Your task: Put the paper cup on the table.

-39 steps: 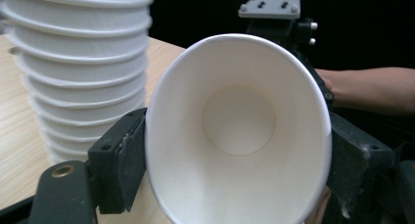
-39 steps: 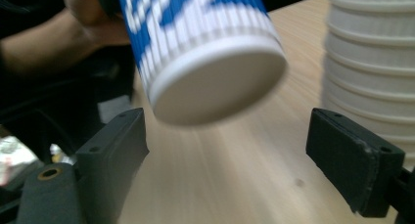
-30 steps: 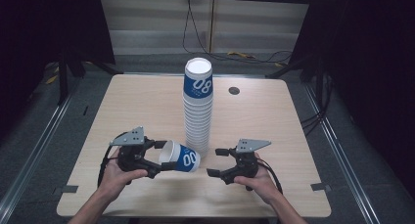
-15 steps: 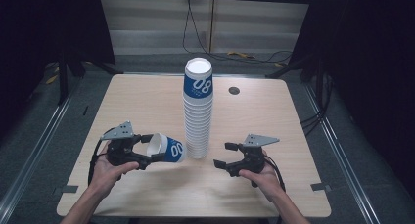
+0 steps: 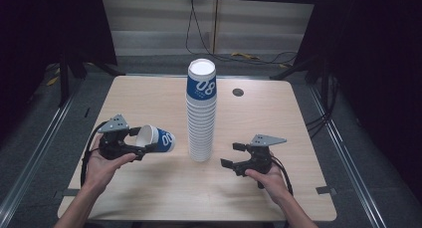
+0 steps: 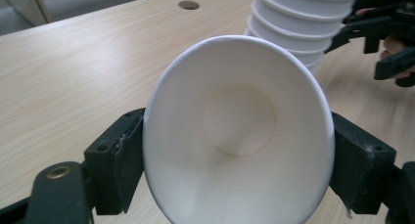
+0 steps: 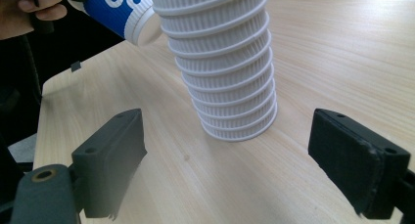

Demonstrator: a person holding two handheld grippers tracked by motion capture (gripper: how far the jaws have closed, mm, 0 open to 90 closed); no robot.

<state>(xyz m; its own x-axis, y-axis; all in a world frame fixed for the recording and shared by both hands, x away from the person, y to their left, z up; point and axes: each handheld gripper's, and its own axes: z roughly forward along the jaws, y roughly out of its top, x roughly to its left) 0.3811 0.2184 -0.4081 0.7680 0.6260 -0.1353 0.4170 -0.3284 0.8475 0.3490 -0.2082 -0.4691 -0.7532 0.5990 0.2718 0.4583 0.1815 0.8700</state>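
Observation:
A tall stack of paper cups [image 5: 201,113] stands upright at the table's middle, its top cup blue with white "08". My left gripper [image 5: 130,146] is shut on a single blue-and-white cup [image 5: 157,138], held on its side left of the stack, its open mouth facing the gripper's camera. In the left gripper view the cup [image 6: 237,131] sits clamped between both jaws. My right gripper [image 5: 230,156] stands open just right of the stack's base, jaws wide with nothing between them. In the right gripper view the stack [image 7: 220,62] rises ahead and the held cup [image 7: 122,11] shows upper left.
The wooden table [image 5: 278,123] has a small round cable hole [image 5: 238,92] behind the stack. Cables [image 5: 249,54] lie on the floor beyond the far edge, and metal rails run along both sides.
My left gripper has drawn the single cup leftward, away from the stack. My right gripper has moved slightly right and back from the stack's base, still open.

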